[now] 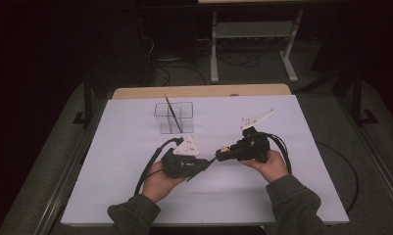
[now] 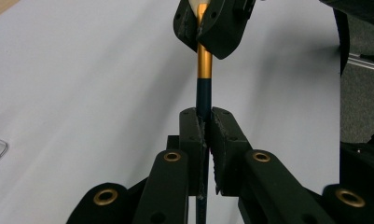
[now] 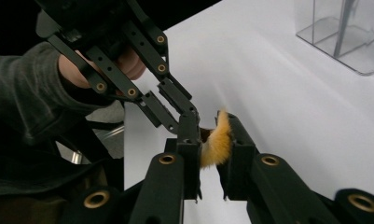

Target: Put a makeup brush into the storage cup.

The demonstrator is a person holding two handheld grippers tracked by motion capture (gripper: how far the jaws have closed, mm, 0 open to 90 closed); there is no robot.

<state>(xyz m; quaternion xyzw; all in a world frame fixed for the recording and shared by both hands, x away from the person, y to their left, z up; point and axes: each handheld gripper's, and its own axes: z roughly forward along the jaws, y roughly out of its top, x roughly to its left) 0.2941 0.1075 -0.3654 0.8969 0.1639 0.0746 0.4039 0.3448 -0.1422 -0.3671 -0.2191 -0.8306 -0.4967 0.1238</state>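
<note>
A paintbrush [image 2: 204, 70] with a dark blue handle, a gold ferrule and tan-orange bristles [image 3: 217, 144] is held level above the white table [image 1: 292, 186] between both grippers. My left gripper [image 2: 204, 122] is shut on the blue handle. In the high view the left gripper [image 1: 208, 163] points right, tip to tip with the right gripper [image 1: 221, 155]. My right gripper [image 3: 216, 133] is shut on the bristle end, with the tuft squeezed between its pads. The left gripper view shows the right gripper [image 2: 208, 28] closed over the top of the ferrule.
A clear plastic box [image 1: 173, 117] stands at the back of the table with another thin brush [image 1: 172, 112] leaning in it. The table's wooden far edge [image 1: 199, 91] lies behind it. Cables trail from both grippers toward the person.
</note>
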